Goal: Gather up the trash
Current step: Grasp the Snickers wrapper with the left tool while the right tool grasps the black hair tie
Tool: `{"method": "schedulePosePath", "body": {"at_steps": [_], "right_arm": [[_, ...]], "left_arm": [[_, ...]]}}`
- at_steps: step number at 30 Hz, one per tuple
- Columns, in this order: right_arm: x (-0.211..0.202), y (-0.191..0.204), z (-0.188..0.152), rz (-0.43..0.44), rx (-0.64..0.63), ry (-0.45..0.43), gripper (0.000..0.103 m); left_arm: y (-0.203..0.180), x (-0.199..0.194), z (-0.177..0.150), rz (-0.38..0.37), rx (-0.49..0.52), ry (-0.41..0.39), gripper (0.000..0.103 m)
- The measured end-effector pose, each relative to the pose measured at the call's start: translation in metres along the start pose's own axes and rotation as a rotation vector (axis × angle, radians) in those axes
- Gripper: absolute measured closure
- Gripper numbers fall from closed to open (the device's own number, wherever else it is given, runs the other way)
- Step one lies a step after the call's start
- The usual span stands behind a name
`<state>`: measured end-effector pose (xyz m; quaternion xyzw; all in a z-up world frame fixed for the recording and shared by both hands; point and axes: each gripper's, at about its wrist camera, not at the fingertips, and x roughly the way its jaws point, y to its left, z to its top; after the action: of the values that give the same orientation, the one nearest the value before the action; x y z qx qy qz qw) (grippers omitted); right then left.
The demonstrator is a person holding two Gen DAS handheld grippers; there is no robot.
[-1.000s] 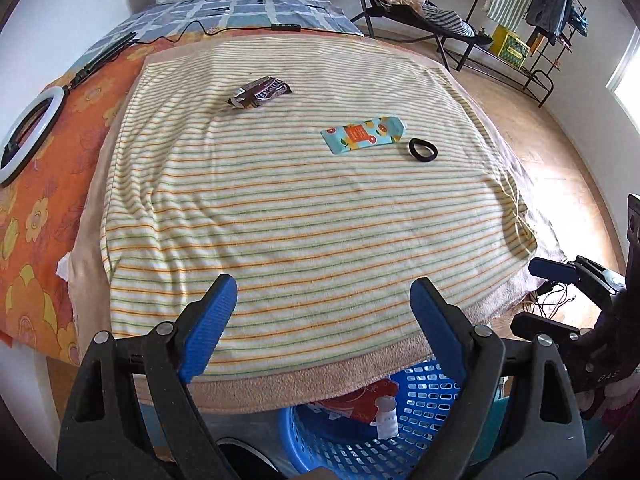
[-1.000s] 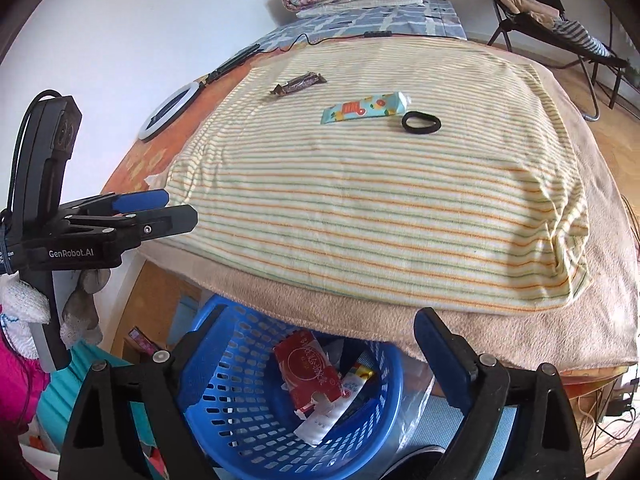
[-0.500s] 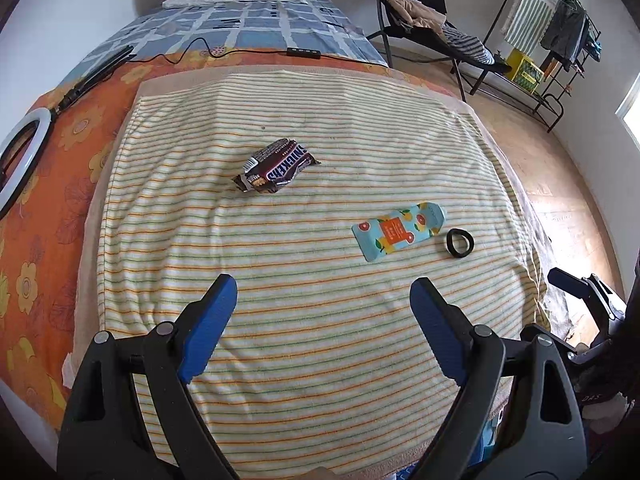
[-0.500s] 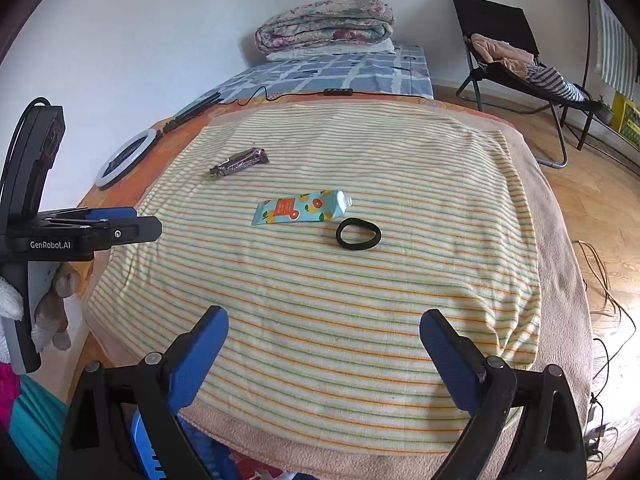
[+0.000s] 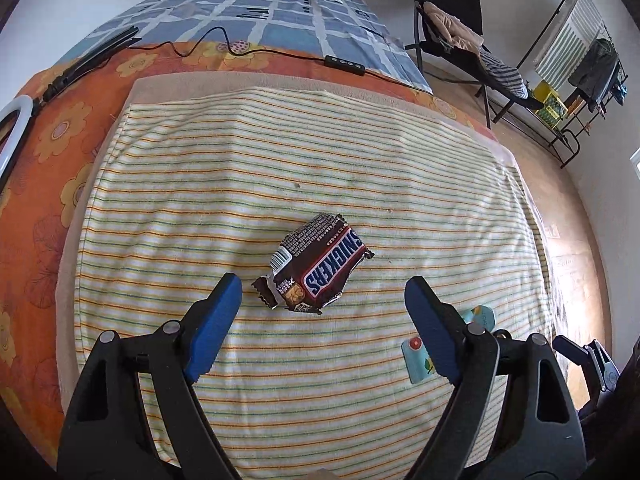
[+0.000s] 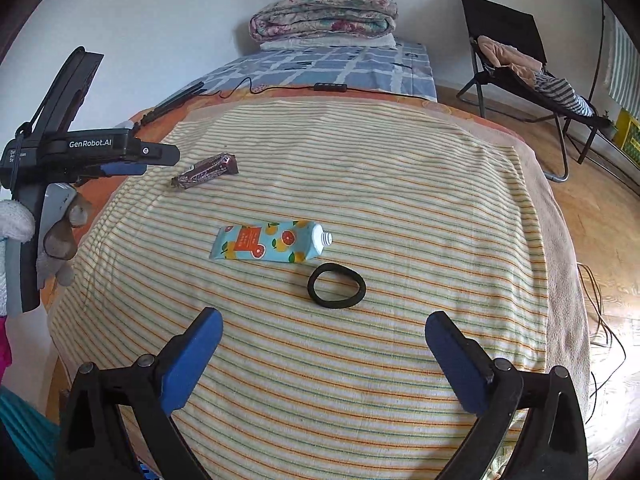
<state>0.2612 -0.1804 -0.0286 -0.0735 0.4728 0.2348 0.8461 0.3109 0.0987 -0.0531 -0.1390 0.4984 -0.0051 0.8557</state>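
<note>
A crumpled brown Snickers wrapper (image 5: 320,264) lies on the striped blanket (image 5: 360,168), just beyond and between the blue pads of my left gripper (image 5: 320,296). Those jaws are wide and closing slightly, with no pad touching the wrapper. A light-blue tube with fruit print (image 6: 272,241) and a black hair tie (image 6: 337,286) lie ahead of my right gripper (image 6: 322,322). Its jaws are also wide, easing inward, with nothing between them. In the right wrist view the left gripper (image 6: 156,160) hovers by the wrapper (image 6: 206,171). The tube (image 5: 416,356) is partly hidden behind a left finger.
A folded quilt (image 6: 324,12) sits at the bed's far end, and a black cable with a controller (image 5: 344,65) runs across the orange sheet. A ring light (image 5: 12,132) lies at the left. A folding chair (image 6: 516,64) and loose floor cables (image 6: 600,312) are on the right.
Both grippers moved forward from the bed's edge and the blue basket to over the blanket. The left now frames the Snickers wrapper, and the right has neared the tube and hair tie.
</note>
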Motion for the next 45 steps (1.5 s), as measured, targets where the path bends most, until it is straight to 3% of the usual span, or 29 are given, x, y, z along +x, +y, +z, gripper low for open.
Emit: {"method": "schedulePosePath", "body": {"at_steps": [10,15,19,26,30,32,38,43,45], "right_arm": [[0.023,-0.003,0.007,0.031,0.018,0.05,0.013],[0.035,-0.007,0.008,0.029,0.031,0.072,0.017],[0.044,-0.012,0.007,0.037,0.049,0.087,0.021],[0.055,-0.009,0.006,0.024,0.032,0.097,0.025],[0.058,-0.008,0.009,0.014,0.027,0.09,0.028],[0.061,-0.006,0.01,-0.003,0.015,0.093,0.033],[0.061,-0.006,0.011,-0.018,0.013,0.086,0.045],[0.058,-0.014,0.01,-0.001,0.026,0.087,0.064],[0.058,-0.018,0.009,0.012,0.038,0.087,0.065]], "left_arm": [[-0.003,0.03,0.006,0.013,0.031,0.048,0.017],[-0.01,0.043,0.001,0.061,0.08,0.07,0.017],[-0.01,0.047,-0.001,0.09,0.089,0.069,0.028],[-0.006,0.042,0.001,0.105,0.086,0.058,0.063],[-0.001,0.04,0.001,0.108,0.079,0.053,0.074],[0.002,0.038,0.001,0.095,0.068,0.048,0.085],[0.005,0.035,0.0,0.082,0.065,0.042,0.096],[0.005,0.031,-0.002,0.084,0.074,0.036,0.097],[0.007,0.03,-0.004,0.071,0.071,0.031,0.097]]}}
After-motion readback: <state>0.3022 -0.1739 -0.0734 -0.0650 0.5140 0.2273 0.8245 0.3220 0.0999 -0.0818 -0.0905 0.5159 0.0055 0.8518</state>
